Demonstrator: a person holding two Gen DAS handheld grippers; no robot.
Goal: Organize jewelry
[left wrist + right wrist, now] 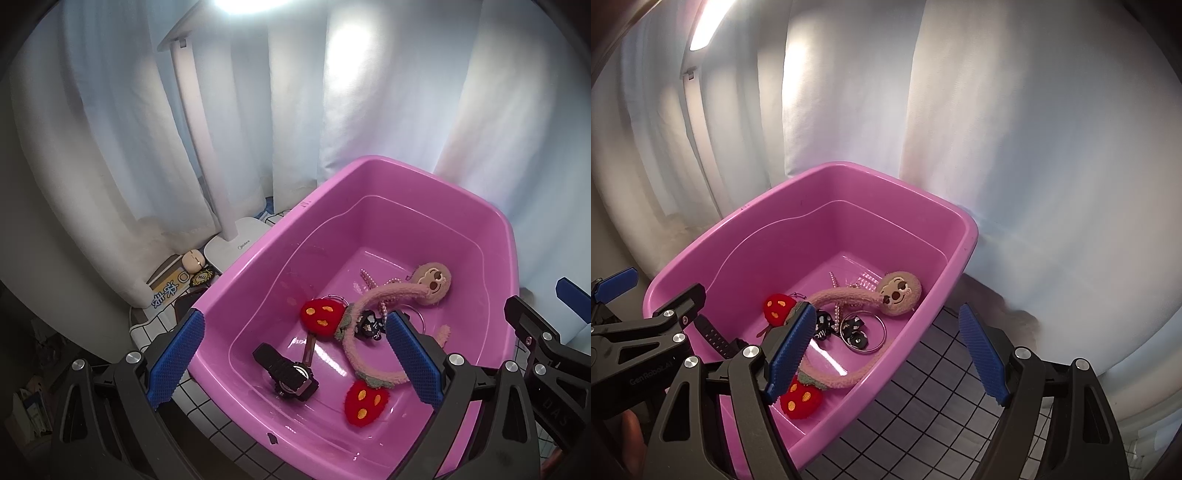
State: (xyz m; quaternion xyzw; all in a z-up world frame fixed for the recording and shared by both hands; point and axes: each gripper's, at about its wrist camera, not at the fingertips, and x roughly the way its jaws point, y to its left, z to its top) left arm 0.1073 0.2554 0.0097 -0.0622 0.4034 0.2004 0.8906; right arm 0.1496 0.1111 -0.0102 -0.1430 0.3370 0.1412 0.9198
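Toys and jewelry lie in the pink tub (369,177): a fuzzy headband (373,295), a black watch (286,371). Both the left gripper (295,354) and the right gripper (886,350) are spread wide, holding nothing.

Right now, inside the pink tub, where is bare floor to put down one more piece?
The pink tub has bare floor along its far wall, behind the plush headband. The middle is crowded: headband, pearl strand, metal ring. The black watch lies at the near side.
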